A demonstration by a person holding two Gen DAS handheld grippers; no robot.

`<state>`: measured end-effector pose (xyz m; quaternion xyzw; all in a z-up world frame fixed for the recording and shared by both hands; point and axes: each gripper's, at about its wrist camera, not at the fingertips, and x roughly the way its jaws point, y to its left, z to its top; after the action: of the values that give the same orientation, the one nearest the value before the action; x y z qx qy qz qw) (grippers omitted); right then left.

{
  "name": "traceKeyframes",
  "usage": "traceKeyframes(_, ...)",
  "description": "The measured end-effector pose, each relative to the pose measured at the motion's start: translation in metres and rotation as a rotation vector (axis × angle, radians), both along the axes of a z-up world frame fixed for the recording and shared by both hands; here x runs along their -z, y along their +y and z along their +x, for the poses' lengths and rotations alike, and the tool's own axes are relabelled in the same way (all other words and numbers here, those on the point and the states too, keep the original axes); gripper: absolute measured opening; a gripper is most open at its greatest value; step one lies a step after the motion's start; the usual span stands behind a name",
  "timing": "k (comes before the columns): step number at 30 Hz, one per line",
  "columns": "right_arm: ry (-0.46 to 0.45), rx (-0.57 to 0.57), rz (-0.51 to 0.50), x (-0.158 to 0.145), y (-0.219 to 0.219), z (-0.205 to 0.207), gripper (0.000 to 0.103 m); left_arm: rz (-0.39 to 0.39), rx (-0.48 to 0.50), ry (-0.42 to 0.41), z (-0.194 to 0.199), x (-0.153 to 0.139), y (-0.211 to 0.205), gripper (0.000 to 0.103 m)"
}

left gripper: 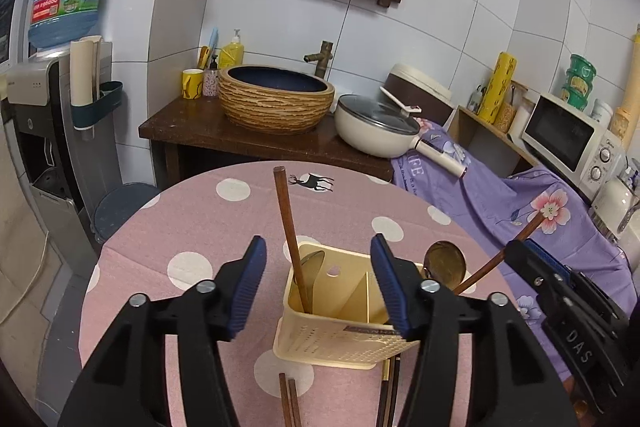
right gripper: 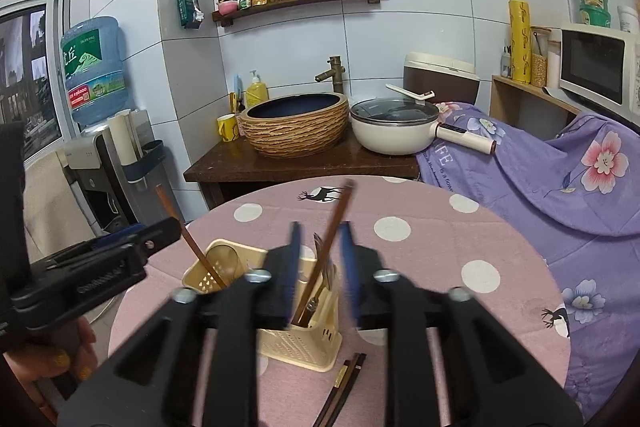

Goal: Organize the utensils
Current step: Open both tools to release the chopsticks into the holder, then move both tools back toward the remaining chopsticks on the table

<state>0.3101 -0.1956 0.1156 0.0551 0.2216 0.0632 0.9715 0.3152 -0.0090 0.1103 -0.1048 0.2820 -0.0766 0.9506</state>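
Black two-finger left gripper (left gripper: 318, 285) with blue ribbed pads is seen at the bottom of the left wrist view, jaws standing wide with nothing pressed between the pads. Between and beyond the fingers a cream perforated plastic utensil caddy (left gripper: 340, 331) is seen upright on a round table covered in pink white-dotted cloth (left gripper: 192, 227). One long brown wooden-handled utensil (left gripper: 290, 239) is stood in the caddy's left compartment, leaning up and to the left, free of both pads. A bronze round-bowled spoon with wooden handle (left gripper: 446, 261) is seen at the caddy's right side. Dark brown chopsticks (left gripper: 290, 403) are laid on the cloth at the lower edge. The right gripper (left gripper: 560, 291) is seen at the right edge.

In the right wrist view, the right gripper's jaws are seen at the bottom centre, blurred, at a middling width. A brown wooden-handled utensil (right gripper: 324, 259) is seen rising between the pads from the caddy's right compartment; contact with the pads cannot be told, though a gap appears on each side. The left gripper (right gripper: 160, 231) is seen at the left edge, beside the other wooden handle. A pair of chopsticks (right gripper: 344, 387) is laid on the cloth below the caddy.
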Motion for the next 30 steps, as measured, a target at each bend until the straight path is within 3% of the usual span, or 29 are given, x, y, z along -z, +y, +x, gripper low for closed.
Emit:
traceKeyframes(2,-0.028,0.021,0.000,0.000,-0.003,-0.009,0.056,0.000,-0.002,-0.014,-0.010,0.000,0.002,0.069)
traceKeyframes(8,-0.041,0.029,-0.025,0.004,-0.009,-0.036,0.057,-0.009,-0.033,-0.018,-0.038,0.008,0.017,0.089)
traceKeyframes(11,0.002,0.019,-0.025,0.016,-0.013,-0.047,0.068,0.032,-0.032,0.009,-0.048,0.023,0.022,0.091)
traceKeyframes(15,0.110,0.005,-0.059,0.050,-0.012,-0.054,0.068,0.152,-0.044,0.074,-0.061,0.059,0.024,0.091)
traceKeyframes(19,0.223,-0.003,-0.083,0.096,-0.008,-0.061,0.068,0.229,-0.008,0.163,-0.074,0.103,0.018,0.085)
traceKeyframes(25,0.386,-0.008,-0.116,0.159,-0.001,-0.070,0.068,0.231,0.047,0.319,-0.084,0.160,0.014,0.053)
traceKeyframes(30,0.466,-0.013,-0.101,0.183,0.003,-0.072,0.068,0.206,0.060,0.352,-0.092,0.173,0.010,0.050)
